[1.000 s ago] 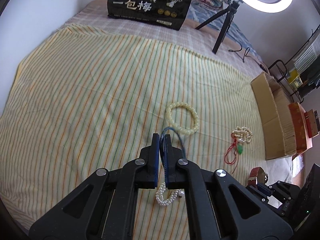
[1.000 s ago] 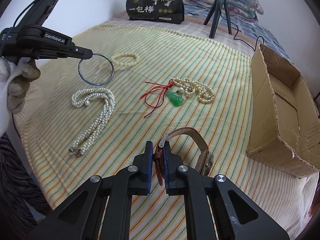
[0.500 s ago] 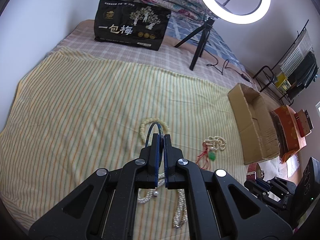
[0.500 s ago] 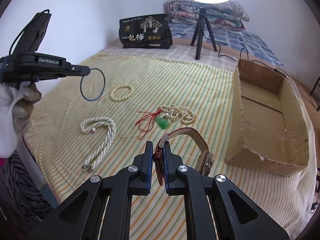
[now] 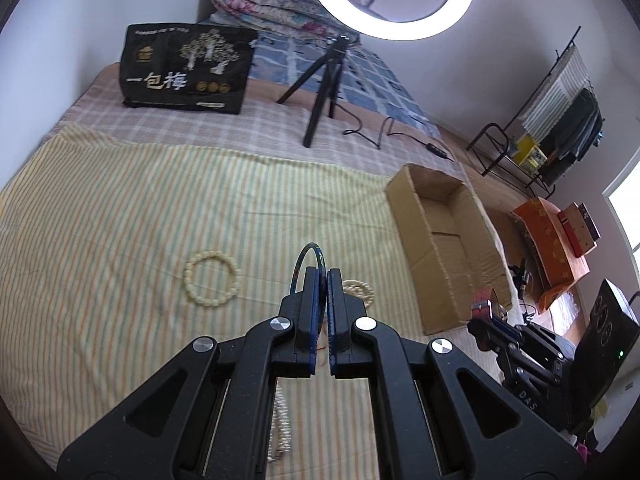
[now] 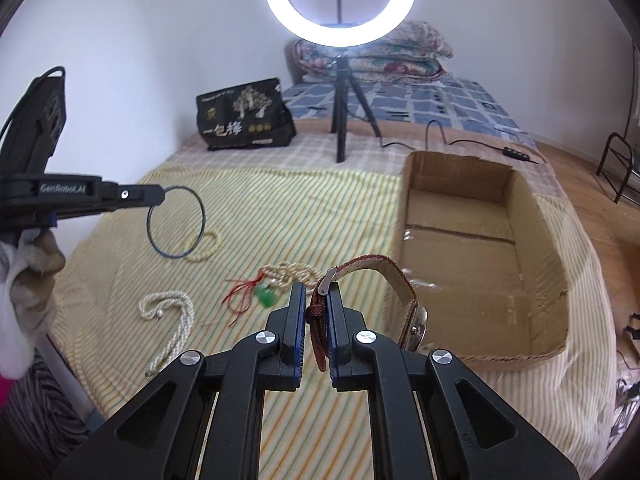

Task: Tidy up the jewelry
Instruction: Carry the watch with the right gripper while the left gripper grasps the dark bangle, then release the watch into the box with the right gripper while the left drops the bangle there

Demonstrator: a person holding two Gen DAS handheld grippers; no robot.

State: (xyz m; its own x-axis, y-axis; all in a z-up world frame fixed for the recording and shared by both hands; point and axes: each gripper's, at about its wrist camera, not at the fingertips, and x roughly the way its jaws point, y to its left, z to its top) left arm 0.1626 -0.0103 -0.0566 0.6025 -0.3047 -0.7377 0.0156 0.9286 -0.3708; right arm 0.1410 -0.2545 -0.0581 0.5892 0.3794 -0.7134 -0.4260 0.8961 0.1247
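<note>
Left gripper (image 5: 323, 280): jaws closed on a thin blue bangle (image 6: 176, 222), held clear above the striped bedsheet (image 5: 120, 208). In the right wrist view the bangle hangs as an upright ring at 9 o'clock, gripped at its upper left edge.

Right gripper (image 6: 316, 300): jaws clamped on the strap of a reddish-brown wristwatch (image 6: 384, 276). The strap arches up and to the right; the metal watch case (image 6: 416, 326) hangs at 3 o'clock of the fingers, in front of the near wall of the open cardboard box (image 6: 476, 316). Whether the case touches the box cannot be determined.

Items lying on the sheet, right wrist view:
- cream beaded bracelet (image 6: 206, 246) at 10 o'clock, partly behind the bangle;
- pearl strand with green pendant (image 6: 267, 297) and red cord (image 6: 240, 294), just left of the gripper tips;
- white pearl necklace (image 6: 168, 322) at 8 o'clock, near the bed edge.

In the left wrist view the cream bracelet (image 5: 211, 283) lies at 10 o'clock of the fingers; the box (image 5: 436, 240) sits at 2 o'clock.

Background: ring light (image 6: 340, 2) on a tripod, black printed bag (image 6: 244, 120), folded quilt (image 6: 372, 56).
</note>
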